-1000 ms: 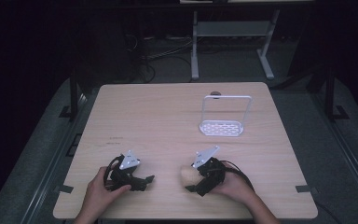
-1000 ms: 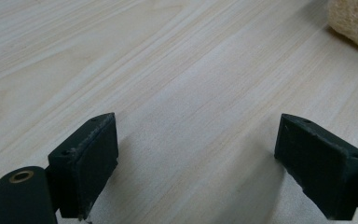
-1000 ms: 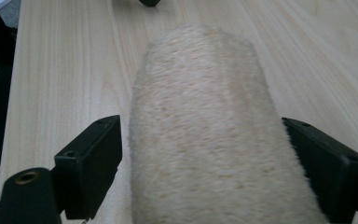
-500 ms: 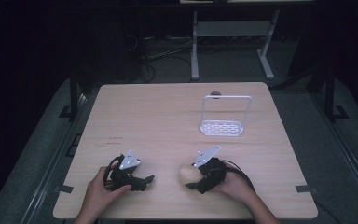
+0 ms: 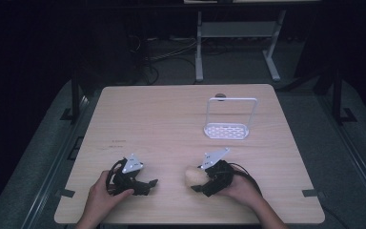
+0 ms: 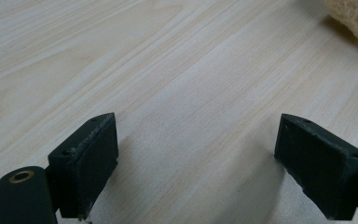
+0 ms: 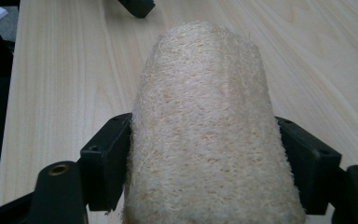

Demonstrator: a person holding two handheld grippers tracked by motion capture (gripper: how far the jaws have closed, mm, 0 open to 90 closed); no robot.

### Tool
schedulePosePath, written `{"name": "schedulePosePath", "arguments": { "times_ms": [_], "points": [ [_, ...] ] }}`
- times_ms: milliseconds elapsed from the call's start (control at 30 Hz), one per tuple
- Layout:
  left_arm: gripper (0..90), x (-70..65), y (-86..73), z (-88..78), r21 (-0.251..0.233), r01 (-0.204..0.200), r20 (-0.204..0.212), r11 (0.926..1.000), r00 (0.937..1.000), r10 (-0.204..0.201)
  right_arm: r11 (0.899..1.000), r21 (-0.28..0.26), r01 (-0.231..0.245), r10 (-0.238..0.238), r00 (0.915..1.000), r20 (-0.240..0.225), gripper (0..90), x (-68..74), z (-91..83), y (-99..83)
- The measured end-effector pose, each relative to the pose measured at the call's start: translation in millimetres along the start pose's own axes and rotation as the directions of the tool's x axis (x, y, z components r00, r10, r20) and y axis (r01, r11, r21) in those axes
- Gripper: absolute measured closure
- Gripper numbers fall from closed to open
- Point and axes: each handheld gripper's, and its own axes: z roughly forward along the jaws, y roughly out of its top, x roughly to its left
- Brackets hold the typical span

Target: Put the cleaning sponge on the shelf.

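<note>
A pale, fibrous loofah sponge [image 5: 191, 177] lies near the front of the wooden table [image 5: 162, 119]. My right gripper [image 5: 197, 184] is shut on it. In the right gripper view both black pads press into the sides of the loofah [image 7: 205, 116], which sticks out forward past the right gripper [image 7: 205, 161]. Its jaws have just been closing on the loofah. My left gripper [image 5: 151, 183] rests on the table to the left, held by a hand. The left gripper [image 6: 196, 158] is open with bare wood between its pads, and an end of the loofah [image 6: 354, 14] shows at the top right.
A white wire rack [image 5: 226, 130] with a perforated base stands on the table's right half, beyond my right gripper. A jaw tip of the left gripper [image 7: 137, 5] shows at the top of the right gripper view. Dark floor and a metal stand lie beyond the table.
</note>
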Motion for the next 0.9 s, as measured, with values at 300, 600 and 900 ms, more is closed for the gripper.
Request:
{"name": "schedulePosePath", "arguments": {
  "times_ms": [300, 600, 900],
  "points": [
    [12.8, 0.0, 0.0, 0.0, 0.000, 0.000, 0.000, 1.0000, 1.0000, 0.000, 1.000, -0.017, -0.014, 0.015, 0.9996, 0.024, 26.3, -3.0, -9.0, -2.6],
    [12.8, 0.0, 0.0, 0.0, 0.000, 0.000, 0.000, 1.0000, 1.0000, 0.000, 0.999, -0.032, -0.037, 0.038, 0.9983, 0.045, 26.4, -5.2, -18.4, -4.4],
    [12.8, 0.0, 0.0, 0.0, 0.000, 0.001, 0.000, 1.0000, 1.0000, -0.001, 0.998, -0.042, -0.051, 0.054, 0.9959, 0.072, 26.4, -8.4, -25.2, -6.2]
  ]
}}
